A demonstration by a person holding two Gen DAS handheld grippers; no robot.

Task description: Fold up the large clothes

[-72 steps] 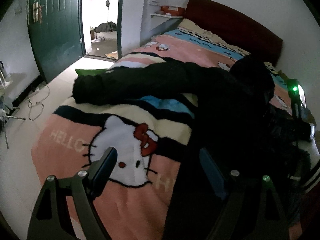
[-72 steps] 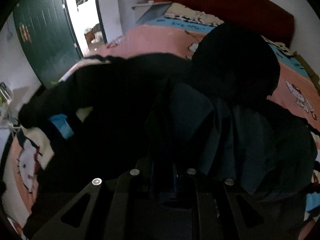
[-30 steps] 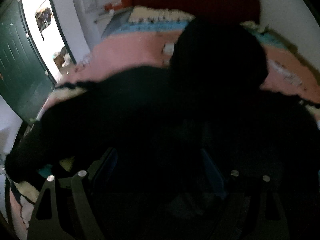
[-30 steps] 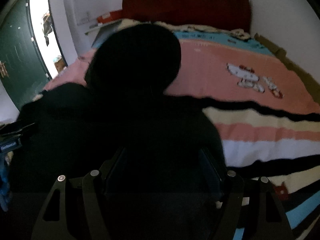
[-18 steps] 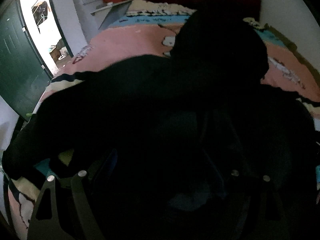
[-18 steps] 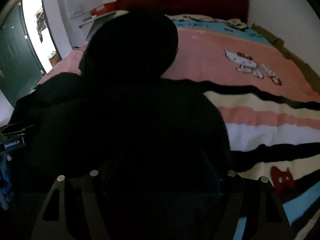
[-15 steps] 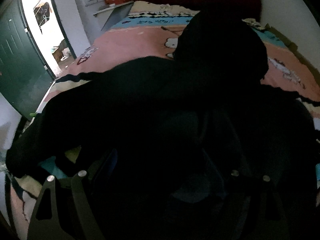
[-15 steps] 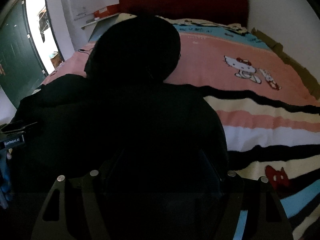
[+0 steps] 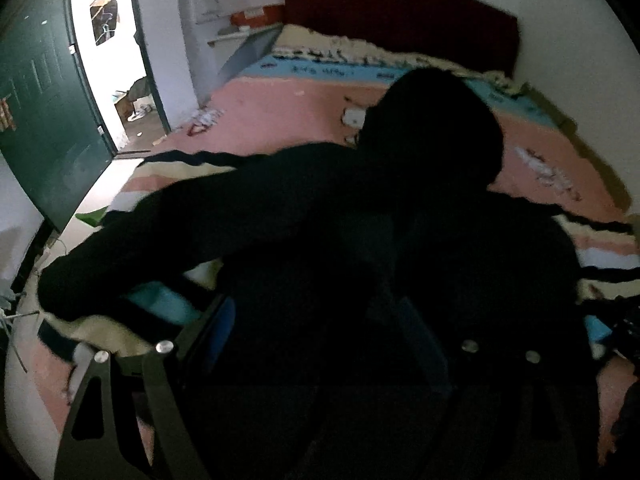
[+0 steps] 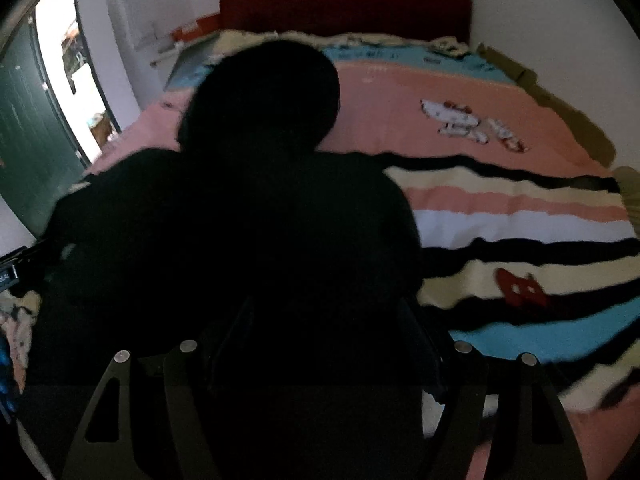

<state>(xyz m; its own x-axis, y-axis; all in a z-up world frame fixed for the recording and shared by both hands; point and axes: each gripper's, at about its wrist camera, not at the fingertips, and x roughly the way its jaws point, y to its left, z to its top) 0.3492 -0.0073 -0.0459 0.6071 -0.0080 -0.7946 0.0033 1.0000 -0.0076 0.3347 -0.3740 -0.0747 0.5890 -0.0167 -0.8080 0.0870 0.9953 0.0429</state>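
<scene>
the black hooded coat (image 9: 304,216) lies spread across the bed (image 9: 280,120), hood toward the headboard, one sleeve reaching the bed's door-side edge; left gripper (image 9: 320,320) and right gripper (image 10: 324,320) both stand spread over dark cloth, any pinch too dark to tell; best to take the hem at both corners evenly before folding toward the hood.

A black hooded coat (image 9: 320,232) fills the middle and lower frame over a striped pink blanket (image 9: 280,120), its sleeve reaching to the lower left, its dark cloth lying between the spread fingers of the left gripper (image 9: 324,332), with a green door (image 9: 44,120) at upper left.
</scene>
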